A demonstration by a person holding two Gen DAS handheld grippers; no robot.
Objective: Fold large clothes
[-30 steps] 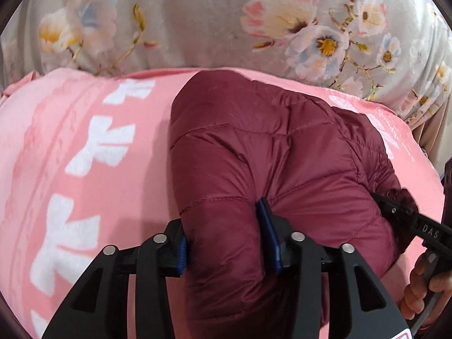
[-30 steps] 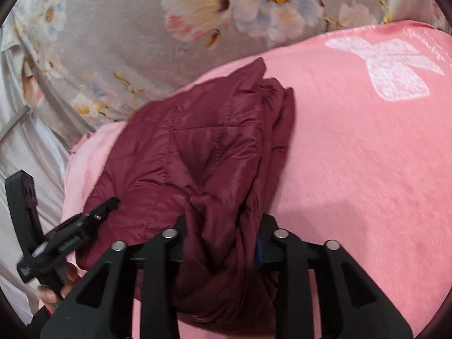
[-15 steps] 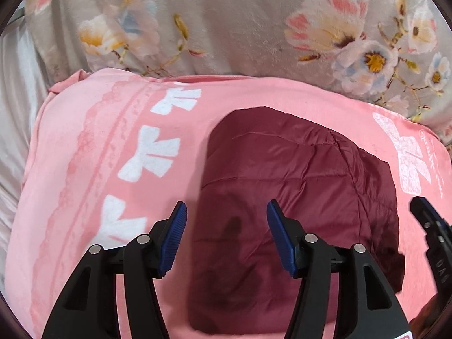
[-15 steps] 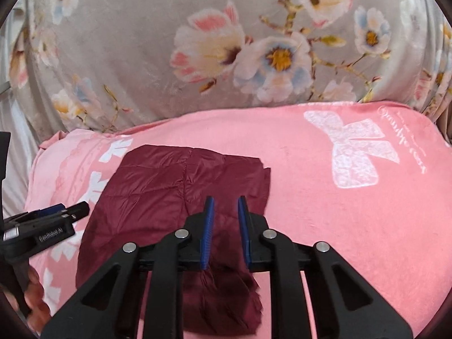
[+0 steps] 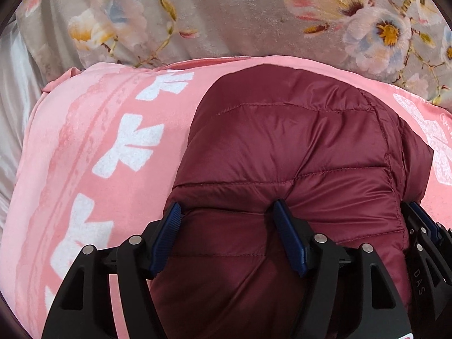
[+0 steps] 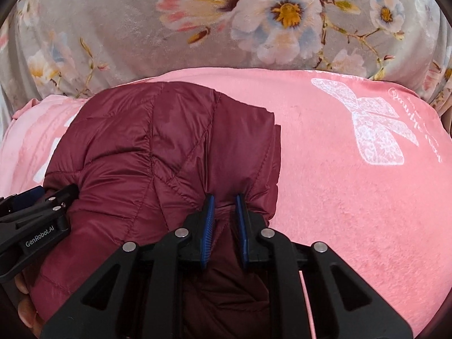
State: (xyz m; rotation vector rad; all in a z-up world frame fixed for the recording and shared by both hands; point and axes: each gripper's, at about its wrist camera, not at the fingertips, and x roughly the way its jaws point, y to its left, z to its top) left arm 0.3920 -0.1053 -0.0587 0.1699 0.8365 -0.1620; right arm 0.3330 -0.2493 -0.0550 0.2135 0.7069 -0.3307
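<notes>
1. Jacket (image 5: 285, 152), maroon and quilted, lies bundled on the pink blanket (image 5: 84, 152) that covers the bed, with a grey floral cover (image 5: 226, 14) behind it.
2. We have the left gripper (image 5: 226, 214) spread wide over the near left part of the bundle. Its jaws have just been opening, a thick puff of padding sits between them, and both pads touch the fabric, so we judge this a broad hold on the bulk.
3. We have the right gripper (image 6: 224, 206) nearly closed, its jaws having just narrowed, pinching a thin ridge of fabric near the jacket's right edge, probably to keep the layers together.
4. Only the right wrist view shows the jacket's right edge, the bare blanket beyond it and fingers (image 6: 25, 308) under the other tool.
5. Only the left wrist view shows the blanket's white bow border.
</notes>
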